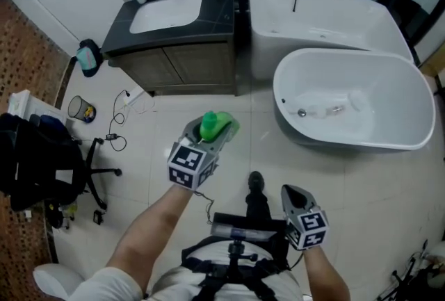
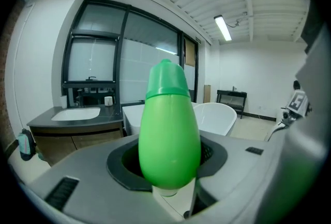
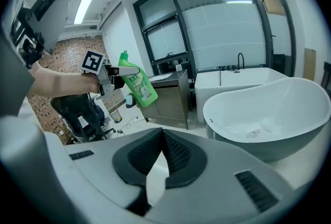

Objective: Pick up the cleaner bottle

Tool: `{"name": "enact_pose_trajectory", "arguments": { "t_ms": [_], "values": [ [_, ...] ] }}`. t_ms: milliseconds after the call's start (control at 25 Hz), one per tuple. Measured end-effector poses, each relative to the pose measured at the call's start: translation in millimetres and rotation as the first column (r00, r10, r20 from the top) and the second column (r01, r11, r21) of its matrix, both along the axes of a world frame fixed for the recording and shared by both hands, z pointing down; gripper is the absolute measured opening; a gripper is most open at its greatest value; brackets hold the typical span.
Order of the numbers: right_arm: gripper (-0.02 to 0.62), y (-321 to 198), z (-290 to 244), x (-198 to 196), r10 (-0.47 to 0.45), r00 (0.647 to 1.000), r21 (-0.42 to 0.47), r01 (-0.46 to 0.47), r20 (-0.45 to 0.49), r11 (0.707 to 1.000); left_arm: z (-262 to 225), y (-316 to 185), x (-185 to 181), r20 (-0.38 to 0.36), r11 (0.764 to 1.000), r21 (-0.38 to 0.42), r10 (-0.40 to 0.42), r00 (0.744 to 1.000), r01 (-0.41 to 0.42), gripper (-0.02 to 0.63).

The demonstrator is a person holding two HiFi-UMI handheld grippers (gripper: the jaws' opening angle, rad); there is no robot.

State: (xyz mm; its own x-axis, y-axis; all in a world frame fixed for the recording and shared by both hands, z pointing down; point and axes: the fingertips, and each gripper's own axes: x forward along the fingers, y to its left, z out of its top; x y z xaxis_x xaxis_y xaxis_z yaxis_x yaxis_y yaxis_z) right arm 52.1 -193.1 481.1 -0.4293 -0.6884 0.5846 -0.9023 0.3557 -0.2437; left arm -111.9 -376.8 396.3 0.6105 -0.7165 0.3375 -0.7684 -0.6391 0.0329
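My left gripper [image 1: 212,134] is shut on the green cleaner bottle [image 1: 215,126], held up in the air above the tiled floor. In the left gripper view the bottle [image 2: 169,132] stands upright between the jaws and fills the middle of the picture. The right gripper view shows the same bottle [image 3: 135,85], with its white label, hanging from the left gripper at the left. My right gripper [image 1: 293,197] is lower and to the right, shut with nothing between its jaws [image 3: 155,176].
A white free-standing bathtub [image 1: 417,94] stands at the right, with a built-in tub [image 1: 316,11] behind it. A dark vanity with a white sink [image 1: 167,14] is at the back left. An office chair [image 1: 42,160], a small bin [image 1: 82,109] and cables [image 1: 125,108] lie at the left.
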Motion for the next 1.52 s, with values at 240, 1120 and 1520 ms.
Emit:
{"name": "enact_pose_trajectory", "arguments": {
  "t_ms": [240, 1120, 1520],
  "values": [
    [0.006, 9, -22, -2, 0.009, 1.0, 0.066, -0.008, -0.017, 0.998, -45, 0, -10, -0.05, 0.996, 0.083, -0.027, 0.998, 0.031, 0.167],
    [0.006, 101, -67, -25, 0.035, 0.997, 0.228, -0.017, -0.071, 0.974, -184, 109, -60, -0.214, 0.942, 0.332, 0.024, 0.977, 0.049, 0.169],
    [0.006, 133, -81, -15, 0.046, 0.998, 0.196, -0.035, -0.048, 0.98, -198, 154, -69, -0.24, 0.939, 0.339, 0.023, 0.97, 0.061, 0.17]
  ]
}}
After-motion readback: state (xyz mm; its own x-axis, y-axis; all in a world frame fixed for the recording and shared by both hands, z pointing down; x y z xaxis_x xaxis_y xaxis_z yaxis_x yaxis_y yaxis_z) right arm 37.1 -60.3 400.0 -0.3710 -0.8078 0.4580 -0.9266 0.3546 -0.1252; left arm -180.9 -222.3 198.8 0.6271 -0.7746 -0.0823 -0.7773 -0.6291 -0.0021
